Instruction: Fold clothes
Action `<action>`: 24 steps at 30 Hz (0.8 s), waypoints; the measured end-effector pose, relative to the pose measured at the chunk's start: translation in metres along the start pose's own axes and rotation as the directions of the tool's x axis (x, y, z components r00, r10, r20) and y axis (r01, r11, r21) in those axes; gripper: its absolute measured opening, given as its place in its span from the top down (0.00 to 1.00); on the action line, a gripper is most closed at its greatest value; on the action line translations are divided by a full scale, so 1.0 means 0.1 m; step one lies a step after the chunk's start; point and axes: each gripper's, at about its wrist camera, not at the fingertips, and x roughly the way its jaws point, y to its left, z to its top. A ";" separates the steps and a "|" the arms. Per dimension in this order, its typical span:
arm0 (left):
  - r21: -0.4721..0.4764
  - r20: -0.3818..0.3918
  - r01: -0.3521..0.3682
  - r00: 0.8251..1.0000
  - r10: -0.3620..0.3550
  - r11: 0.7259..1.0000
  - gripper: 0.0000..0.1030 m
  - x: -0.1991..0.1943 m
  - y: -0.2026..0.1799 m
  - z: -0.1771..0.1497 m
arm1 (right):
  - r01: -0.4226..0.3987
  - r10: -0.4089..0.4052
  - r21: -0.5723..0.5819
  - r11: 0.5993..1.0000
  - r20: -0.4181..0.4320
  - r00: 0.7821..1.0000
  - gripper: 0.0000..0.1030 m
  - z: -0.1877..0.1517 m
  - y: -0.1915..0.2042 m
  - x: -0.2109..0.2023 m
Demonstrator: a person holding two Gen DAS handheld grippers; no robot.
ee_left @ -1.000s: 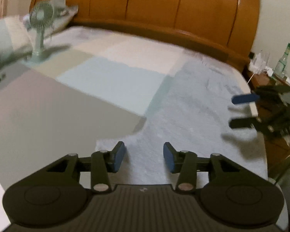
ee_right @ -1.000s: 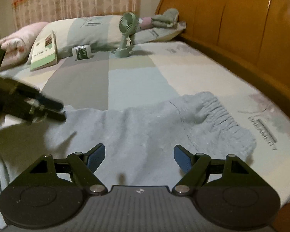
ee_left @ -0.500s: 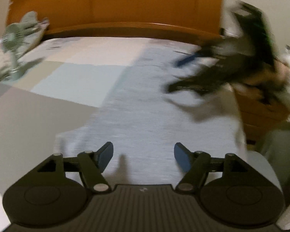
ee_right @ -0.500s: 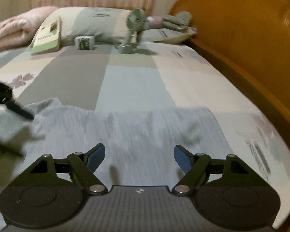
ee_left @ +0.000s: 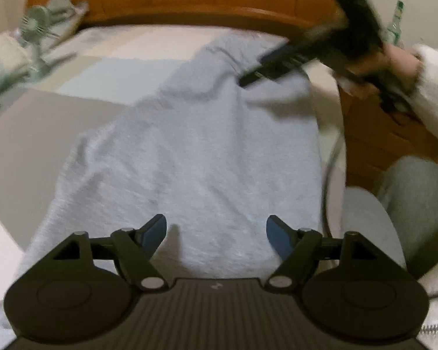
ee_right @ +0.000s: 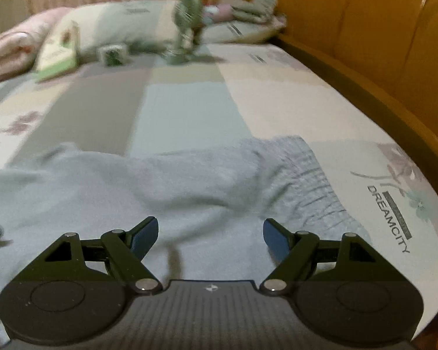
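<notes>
Fingers of the left gripper (ee_left: 216, 234) stand wide apart with nothing between their blue pads, poised above the near end of a pale blue-grey garment (ee_left: 195, 151) — apparently a pair of soft trousers — that lies spread along the bed (ee_left: 81, 108). Fingers of the right gripper (ee_right: 209, 234) are likewise spread and empty, held over the garment's upper part, where a gathered elastic waistband (ee_right: 312, 180) rests on the patchwork bedspread (ee_right: 189, 110) just beside the printed word DREAMCITY (ee_right: 389, 218). In the left wrist view the right gripper appears as a dark, motion-blurred shape at upper right, held by a hand (ee_left: 400, 61) in a white sleeve (ee_left: 435, 87); its tips sit above the far end of the garment, though blur prevents telling whether they touch the cloth. A grey-clad knee (ee_left: 414, 192) shows at the right edge, beside the bed. Behind the garment runs an orange wooden headboard (ee_right: 365, 29). Toward the far end of the bed, well apart from the garment, stand a small green desk fan (ee_right: 187, 29), a small box (ee_right: 112, 54) and a green book (ee_right: 58, 55) leaning against a pillow (ee_right: 125, 26) — all softened by blur. A green glass bottle (ee_left: 394, 23) stands beyond the bed's corner in the left wrist view.
</notes>
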 end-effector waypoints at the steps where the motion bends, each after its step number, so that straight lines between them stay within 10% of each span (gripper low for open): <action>1: -0.019 0.008 -0.007 1.000 0.007 1.000 0.27 -0.03 -0.01 0.00 | -0.015 0.015 -0.007 1.000 0.007 1.000 0.16 -0.02 0.07 -0.09; 16: -0.131 -0.024 -0.097 0.995 0.095 0.987 0.21 -0.38 -0.24 -0.32 | 0.004 -0.004 -0.004 1.000 -0.028 1.000 0.00 -0.58 0.77 -0.45; 24: -0.192 -0.043 -0.226 0.974 0.222 0.955 0.20 -0.78 -0.06 -0.74 | -0.216 0.215 0.007 0.976 0.044 0.976 0.00 -0.51 1.11 -0.76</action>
